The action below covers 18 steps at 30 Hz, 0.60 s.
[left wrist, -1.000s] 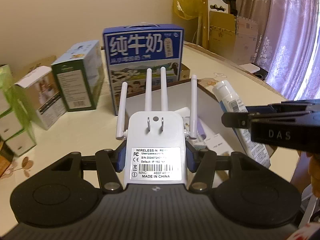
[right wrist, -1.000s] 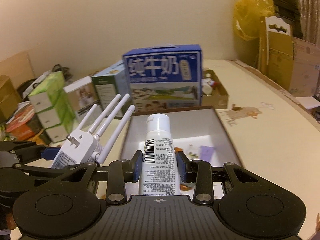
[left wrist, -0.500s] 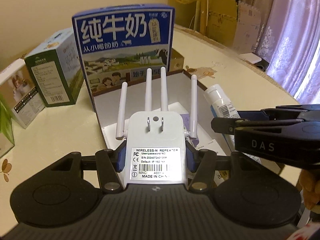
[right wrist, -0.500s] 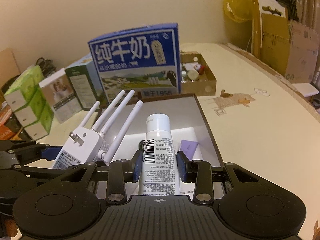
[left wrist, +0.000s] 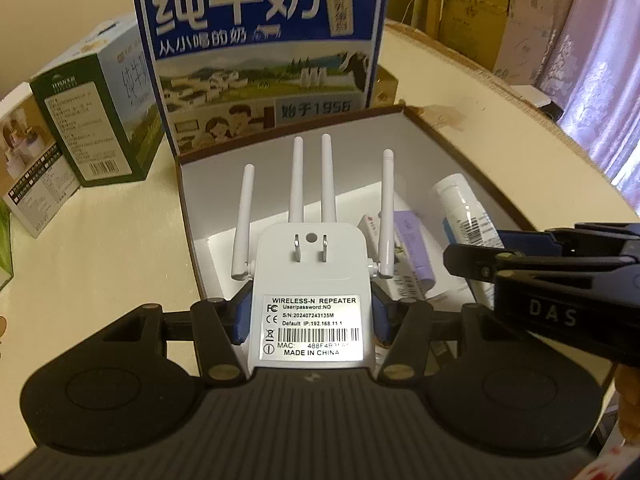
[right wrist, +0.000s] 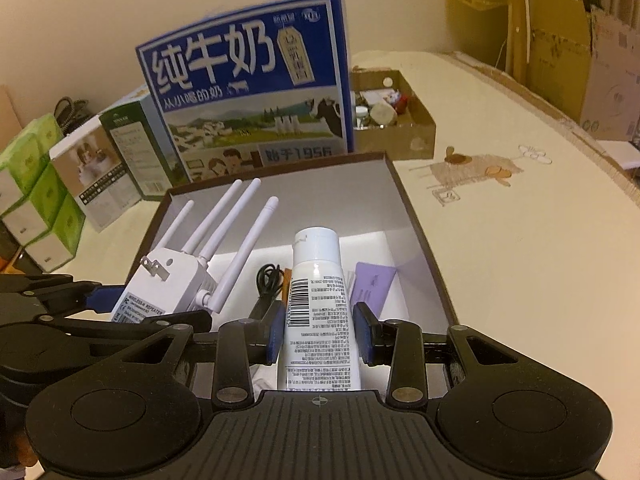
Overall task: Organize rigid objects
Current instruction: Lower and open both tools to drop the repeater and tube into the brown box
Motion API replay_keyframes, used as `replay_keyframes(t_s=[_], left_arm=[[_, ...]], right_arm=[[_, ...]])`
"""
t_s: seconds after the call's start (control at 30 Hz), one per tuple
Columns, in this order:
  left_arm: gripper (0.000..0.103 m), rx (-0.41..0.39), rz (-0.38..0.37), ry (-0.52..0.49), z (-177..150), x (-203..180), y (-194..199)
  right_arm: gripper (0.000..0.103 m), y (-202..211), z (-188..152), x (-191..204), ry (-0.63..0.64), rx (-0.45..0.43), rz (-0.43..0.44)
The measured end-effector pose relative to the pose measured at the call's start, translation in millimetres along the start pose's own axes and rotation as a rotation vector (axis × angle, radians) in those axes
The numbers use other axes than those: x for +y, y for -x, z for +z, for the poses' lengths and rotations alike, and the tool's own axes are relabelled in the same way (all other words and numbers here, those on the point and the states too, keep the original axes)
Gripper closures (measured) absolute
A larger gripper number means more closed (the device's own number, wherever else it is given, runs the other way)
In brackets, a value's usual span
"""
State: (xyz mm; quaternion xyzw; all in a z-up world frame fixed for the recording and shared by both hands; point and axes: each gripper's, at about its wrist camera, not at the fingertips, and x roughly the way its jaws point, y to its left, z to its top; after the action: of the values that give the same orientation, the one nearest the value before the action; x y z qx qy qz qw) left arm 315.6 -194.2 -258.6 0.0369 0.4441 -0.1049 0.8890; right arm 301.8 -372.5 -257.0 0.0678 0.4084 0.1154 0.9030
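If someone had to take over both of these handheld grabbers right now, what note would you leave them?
Left gripper: jaws shut on the white wireless repeater, antennas pointing away, held above the open box.
Right gripper: jaws shut on the white tube, cap forward, also over the box.
Already in the box: a purple packet, a small white carton and a black cable.
Done: both items picked up and brought over the box.
Left: lower each into a free spot, probably repeater on the left side, tube on the right, then open the jaws.
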Motion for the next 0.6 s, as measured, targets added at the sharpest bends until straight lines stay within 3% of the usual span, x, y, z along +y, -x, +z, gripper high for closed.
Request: replay_keyframes(t_s=[0.17,0.6], left_arm=[[0.051,0.024,-0.015,-0.005,0.0,3.7,-17.0],[0.045,-0.025,-0.037,-0.047,3.3,9.4,-7.3]], right_arm=[[0.069,-9.8,2.0,-1.4,-0.032,0.017,0.013],[0.069,-8.2,-2.4,-4.2,-0.082,0.029,0.015]])
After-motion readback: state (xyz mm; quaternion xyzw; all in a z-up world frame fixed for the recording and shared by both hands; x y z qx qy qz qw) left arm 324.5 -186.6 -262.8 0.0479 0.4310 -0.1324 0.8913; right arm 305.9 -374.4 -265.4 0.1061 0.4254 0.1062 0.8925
